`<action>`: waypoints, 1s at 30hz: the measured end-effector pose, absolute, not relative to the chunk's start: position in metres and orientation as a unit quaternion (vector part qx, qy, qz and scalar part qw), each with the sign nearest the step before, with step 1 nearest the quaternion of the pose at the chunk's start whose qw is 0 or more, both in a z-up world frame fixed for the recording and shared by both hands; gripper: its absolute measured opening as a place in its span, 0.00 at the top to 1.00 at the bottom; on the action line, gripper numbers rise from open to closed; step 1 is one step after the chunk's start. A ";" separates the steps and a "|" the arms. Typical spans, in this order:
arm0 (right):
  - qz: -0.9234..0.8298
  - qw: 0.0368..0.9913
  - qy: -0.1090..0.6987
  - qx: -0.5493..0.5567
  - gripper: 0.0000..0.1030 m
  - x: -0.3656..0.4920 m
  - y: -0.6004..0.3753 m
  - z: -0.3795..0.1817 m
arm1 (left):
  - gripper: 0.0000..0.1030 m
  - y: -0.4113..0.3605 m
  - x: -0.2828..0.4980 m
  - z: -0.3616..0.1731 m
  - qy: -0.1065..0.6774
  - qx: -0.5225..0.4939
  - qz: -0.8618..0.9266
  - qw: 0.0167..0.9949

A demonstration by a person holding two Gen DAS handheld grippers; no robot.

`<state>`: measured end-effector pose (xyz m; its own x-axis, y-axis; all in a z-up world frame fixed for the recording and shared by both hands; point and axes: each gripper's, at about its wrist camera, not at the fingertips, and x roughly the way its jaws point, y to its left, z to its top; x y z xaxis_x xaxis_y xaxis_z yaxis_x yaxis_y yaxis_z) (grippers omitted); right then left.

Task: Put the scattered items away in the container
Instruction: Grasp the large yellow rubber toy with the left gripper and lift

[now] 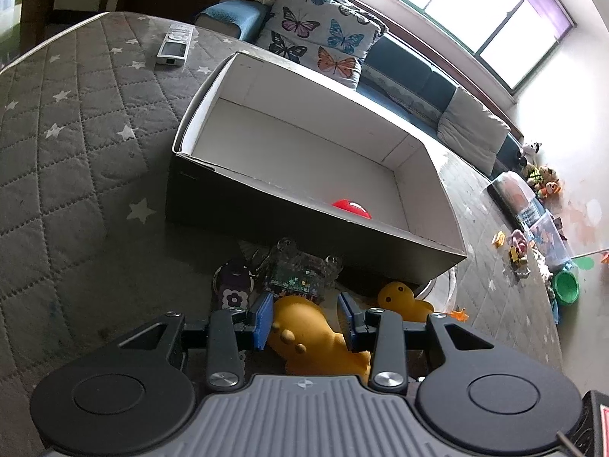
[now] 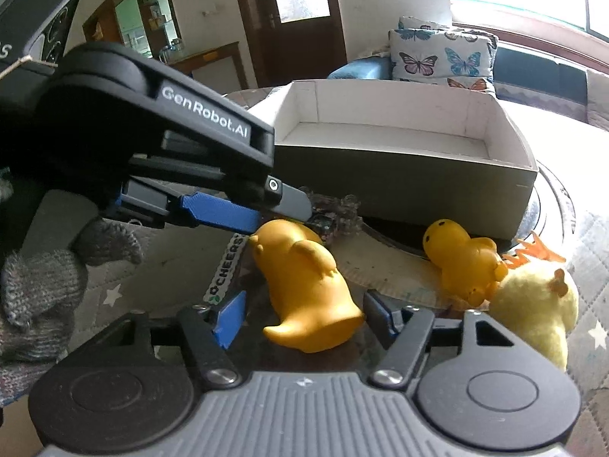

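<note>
An open box (image 1: 213,169), black outside and white inside, lies on a quilted mattress; a red ball (image 1: 351,208) rests in it. The box also shows in the right wrist view (image 2: 399,175). My left gripper (image 1: 306,318) is open, its blue pads (image 1: 262,318) either side of a yellow rubber duck (image 1: 304,333) lying in front of the box. In the right wrist view the left gripper (image 2: 224,215) reaches that duck (image 2: 304,285) from the left. My right gripper (image 2: 300,318) is open, its jaws flanking the duck's base without touching. A second rubber duck (image 2: 462,257) and a fluffy yellow chick (image 2: 540,304) lie to the right.
A clear glittery toy (image 1: 300,270) and a purple flower tag (image 1: 233,289) lie between duck and box. A remote (image 1: 174,45) lies on the far mattress. Butterfly cushions (image 1: 319,34) and a sofa stand behind. Toys and a green bowl (image 1: 567,287) litter the floor at right.
</note>
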<state>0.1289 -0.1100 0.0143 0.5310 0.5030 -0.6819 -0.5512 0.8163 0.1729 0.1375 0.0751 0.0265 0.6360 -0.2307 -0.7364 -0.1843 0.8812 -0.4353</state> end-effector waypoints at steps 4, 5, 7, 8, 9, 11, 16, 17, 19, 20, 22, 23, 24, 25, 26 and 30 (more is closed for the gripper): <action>0.298 0.874 0.382 -0.030 0.42 0.131 -0.111 0.013 | 0.62 0.079 0.139 0.021 0.432 -0.252 -0.008 0.866; 0.298 0.874 0.384 -0.030 0.44 0.132 -0.111 0.012 | 0.62 0.079 0.139 0.020 0.435 -0.255 -0.006 0.864; 0.297 0.873 0.386 -0.031 0.44 0.132 -0.111 0.011 | 0.62 0.081 0.140 0.017 0.438 -0.261 -0.004 0.860; 0.296 0.873 0.386 -0.031 0.45 0.133 -0.111 0.010 | 0.61 0.080 0.140 0.016 0.439 -0.261 -0.005 0.860; 0.296 0.873 0.386 -0.032 0.45 0.133 -0.111 0.010 | 0.61 0.080 0.140 0.016 0.439 -0.260 -0.005 0.860; 0.294 0.874 0.386 -0.033 0.46 0.133 -0.110 0.009 | 0.61 0.079 0.140 0.016 0.439 -0.259 -0.003 0.860; 0.293 0.873 0.388 -0.033 0.48 0.134 -0.109 0.007 | 0.61 0.074 0.141 0.015 0.438 -0.247 -0.001 0.864; 0.293 0.873 0.388 -0.034 0.48 0.134 -0.109 0.007 | 0.61 0.074 0.140 0.015 0.438 -0.244 -0.002 0.865; 0.292 0.874 0.387 -0.034 0.48 0.133 -0.109 0.007 | 0.60 0.073 0.140 0.015 0.439 -0.243 -0.004 0.865; 0.292 0.874 0.387 -0.034 0.48 0.132 -0.109 0.007 | 0.60 0.074 0.139 0.015 0.439 -0.244 -0.005 0.865; 0.291 0.875 0.386 -0.034 0.48 0.131 -0.110 0.007 | 0.60 0.073 0.138 0.016 0.437 -0.243 -0.008 0.866; 0.291 0.875 0.385 -0.035 0.48 0.130 -0.110 0.008 | 0.60 0.073 0.137 0.017 0.436 -0.242 -0.009 0.867; 0.290 0.876 0.384 -0.034 0.48 0.130 -0.111 0.008 | 0.60 0.072 0.136 0.018 0.435 -0.240 -0.010 0.868; 0.290 0.876 0.383 -0.034 0.48 0.129 -0.111 0.009 | 0.60 0.071 0.136 0.019 0.434 -0.238 -0.010 0.869; 0.290 0.877 0.382 -0.033 0.48 0.128 -0.111 0.010 | 0.60 0.071 0.136 0.019 0.434 -0.238 -0.010 0.869; 0.289 0.877 0.382 -0.030 0.48 0.128 -0.112 0.010 | 0.60 0.070 0.137 0.019 0.437 -0.238 -0.009 0.867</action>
